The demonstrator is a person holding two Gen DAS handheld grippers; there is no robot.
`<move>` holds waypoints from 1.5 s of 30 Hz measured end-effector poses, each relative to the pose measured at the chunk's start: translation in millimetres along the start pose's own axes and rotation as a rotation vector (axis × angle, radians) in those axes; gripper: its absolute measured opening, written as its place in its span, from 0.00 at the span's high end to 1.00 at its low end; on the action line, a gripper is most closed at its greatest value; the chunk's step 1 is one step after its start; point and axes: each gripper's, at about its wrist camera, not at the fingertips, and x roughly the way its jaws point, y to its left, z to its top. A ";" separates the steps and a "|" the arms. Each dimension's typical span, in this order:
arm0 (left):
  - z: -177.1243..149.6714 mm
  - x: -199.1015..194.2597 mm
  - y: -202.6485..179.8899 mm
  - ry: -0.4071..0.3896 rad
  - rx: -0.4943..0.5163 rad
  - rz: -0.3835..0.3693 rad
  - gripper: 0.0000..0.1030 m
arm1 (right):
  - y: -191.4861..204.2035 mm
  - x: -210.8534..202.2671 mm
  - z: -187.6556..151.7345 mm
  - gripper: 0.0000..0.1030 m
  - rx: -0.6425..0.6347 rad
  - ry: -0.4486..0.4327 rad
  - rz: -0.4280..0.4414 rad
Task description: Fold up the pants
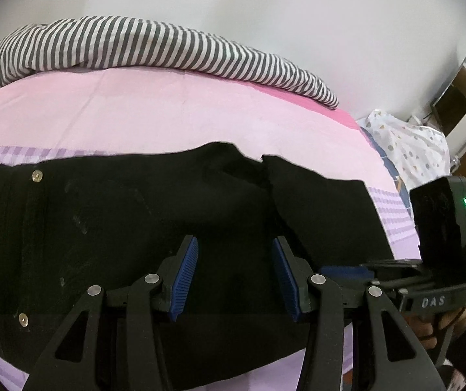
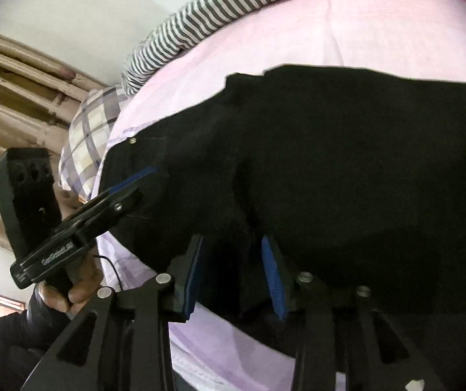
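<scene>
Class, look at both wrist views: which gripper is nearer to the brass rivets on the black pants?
Left. The left gripper hovers over the black pants close to the brass rivets, as the right wrist view shows. The right gripper sits further along the fabric.

The pants (image 1: 135,228) are matt black cloth, dense and faintly scuffed with pale marks, set with small shiny brass-coloured metal rivets (image 1: 37,175). Under them the bed sheet (image 1: 167,114) is smooth pink cotton-like cloth, soft and unglossy. The striped bedding (image 1: 135,45) looks crinkled and woven. The left gripper (image 1: 235,280) is matt black plastic with ribbed blue rubbery pads (image 1: 185,277) and bright metal pins (image 1: 153,278).
</scene>
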 end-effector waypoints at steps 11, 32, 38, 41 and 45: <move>6.4 22.7 -61.6 0.020 0.164 -0.084 0.52 | -48.8 -68.7 32.1 0.65 0.007 -0.238 -0.526; -43.3 70.1 -90.3 0.202 0.302 0.055 0.53 | -84.7 -67.4 -15.0 0.65 0.115 -0.161 -0.526; -41.2 62.7 -80.8 0.188 0.263 0.059 0.53 | -64.4 -70.8 -45.9 0.57 0.089 -0.148 -0.559; -36.2 47.7 -67.9 0.159 0.202 0.036 0.53 | -58.6 -67.7 -46.7 0.53 0.069 -0.149 -0.587; -27.5 11.7 -34.8 0.101 0.070 0.006 0.53 | -55.5 -64.8 -42.7 0.44 0.074 -0.148 -0.580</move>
